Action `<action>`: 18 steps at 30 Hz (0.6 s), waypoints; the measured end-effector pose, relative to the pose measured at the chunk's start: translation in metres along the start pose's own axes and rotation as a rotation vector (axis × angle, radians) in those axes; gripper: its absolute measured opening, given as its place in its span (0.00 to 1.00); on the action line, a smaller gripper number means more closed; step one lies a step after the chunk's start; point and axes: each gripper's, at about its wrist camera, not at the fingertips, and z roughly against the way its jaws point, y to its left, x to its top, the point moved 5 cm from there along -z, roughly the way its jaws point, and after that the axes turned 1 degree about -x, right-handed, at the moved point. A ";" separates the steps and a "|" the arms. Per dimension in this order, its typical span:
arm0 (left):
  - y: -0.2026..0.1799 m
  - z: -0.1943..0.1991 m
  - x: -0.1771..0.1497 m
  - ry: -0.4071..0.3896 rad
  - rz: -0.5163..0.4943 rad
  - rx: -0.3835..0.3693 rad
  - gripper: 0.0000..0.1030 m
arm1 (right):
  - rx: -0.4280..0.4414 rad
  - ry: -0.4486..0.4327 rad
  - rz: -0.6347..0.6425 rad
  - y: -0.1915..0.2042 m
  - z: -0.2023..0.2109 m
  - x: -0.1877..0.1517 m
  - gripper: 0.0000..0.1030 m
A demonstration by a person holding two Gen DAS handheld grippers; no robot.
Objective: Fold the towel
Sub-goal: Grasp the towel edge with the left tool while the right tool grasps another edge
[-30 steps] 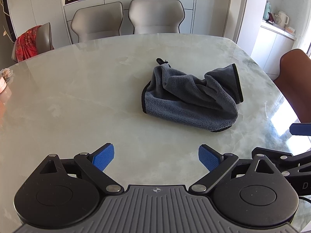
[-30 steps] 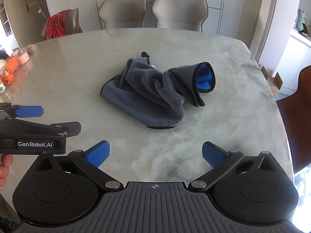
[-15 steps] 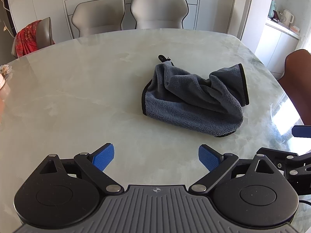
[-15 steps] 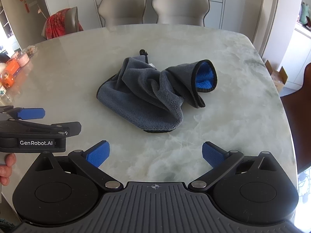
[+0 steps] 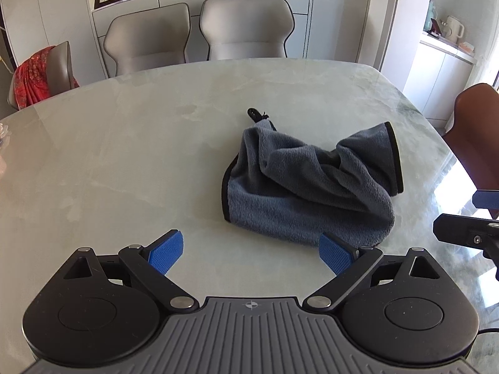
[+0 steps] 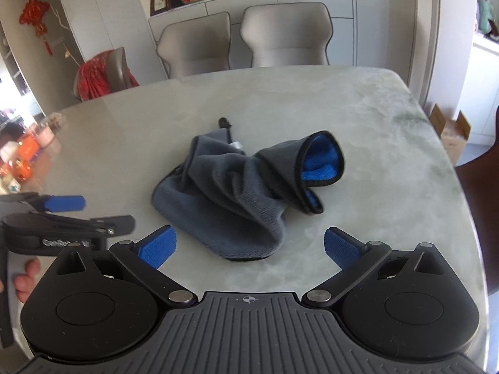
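Observation:
A grey towel (image 5: 308,184) with black trim lies crumpled on the marble table (image 5: 124,162); its blue inner side shows in the right wrist view (image 6: 321,162). A small black loop sticks out at its far corner (image 5: 254,113). My left gripper (image 5: 251,254) is open and empty, just short of the towel's near edge. My right gripper (image 6: 248,247) is open and empty, its jaws either side of the towel's near tip (image 6: 249,249). Each gripper shows at the edge of the other's view.
Two beige chairs (image 5: 199,34) stand at the far side, one with a red cloth (image 5: 34,78) at the left, a brown chair (image 5: 477,124) at the right. Orange items (image 6: 21,159) sit at the table's left edge. A cabinet stands behind.
Both grippers have moved forward toward the towel, which now lies closer to the fingertips. The towel itself has not moved. Both stay open.

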 end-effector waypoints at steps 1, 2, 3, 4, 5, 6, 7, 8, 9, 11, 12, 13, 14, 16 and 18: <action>0.000 -0.002 0.003 -0.002 -0.002 0.000 0.93 | 0.000 -0.001 -0.004 -0.003 -0.002 0.002 0.95; 0.001 -0.005 0.006 -0.004 -0.004 0.000 0.93 | 0.001 -0.003 -0.008 -0.005 -0.004 0.004 0.95; 0.001 -0.008 0.009 -0.005 -0.006 -0.001 0.93 | 0.001 -0.004 -0.012 -0.008 -0.007 0.006 0.95; 0.001 -0.010 0.011 -0.005 -0.008 -0.005 0.93 | 0.002 -0.006 -0.016 -0.010 -0.009 0.009 0.95; 0.001 -0.013 0.014 -0.005 -0.007 -0.009 0.93 | 0.002 -0.007 -0.019 -0.013 -0.011 0.011 0.95; 0.002 -0.016 0.016 -0.004 -0.002 -0.015 0.93 | 0.003 -0.008 -0.023 -0.015 -0.013 0.013 0.95; 0.003 -0.020 0.018 -0.003 0.009 -0.021 0.93 | 0.003 -0.010 -0.027 -0.018 -0.015 0.015 0.95; 0.004 -0.023 0.020 -0.002 0.021 -0.029 0.93 | 0.004 -0.011 -0.031 -0.021 -0.018 0.017 0.95; 0.005 -0.026 0.022 0.000 0.033 -0.038 0.93 | 0.004 -0.013 -0.035 -0.023 -0.020 0.019 0.95; 0.007 -0.033 0.026 0.004 0.049 -0.049 0.93 | 0.005 -0.015 -0.043 -0.028 -0.024 0.023 0.95; 0.009 -0.038 0.027 0.012 0.053 -0.051 0.93 | 0.005 -0.017 -0.047 -0.031 -0.026 0.026 0.92; 0.010 -0.042 0.029 0.021 0.053 -0.050 0.93 | 0.010 -0.014 -0.053 -0.034 -0.030 0.022 0.90; 0.011 -0.046 0.030 0.029 0.051 -0.048 0.93 | 0.017 -0.013 -0.062 -0.037 -0.033 0.020 0.87; 0.012 -0.054 0.032 0.039 0.048 -0.055 0.93 | 0.023 -0.018 -0.077 -0.042 -0.037 0.021 0.82; 0.014 -0.062 0.034 0.051 0.050 -0.071 0.93 | 0.034 -0.016 -0.075 -0.045 -0.043 0.021 0.74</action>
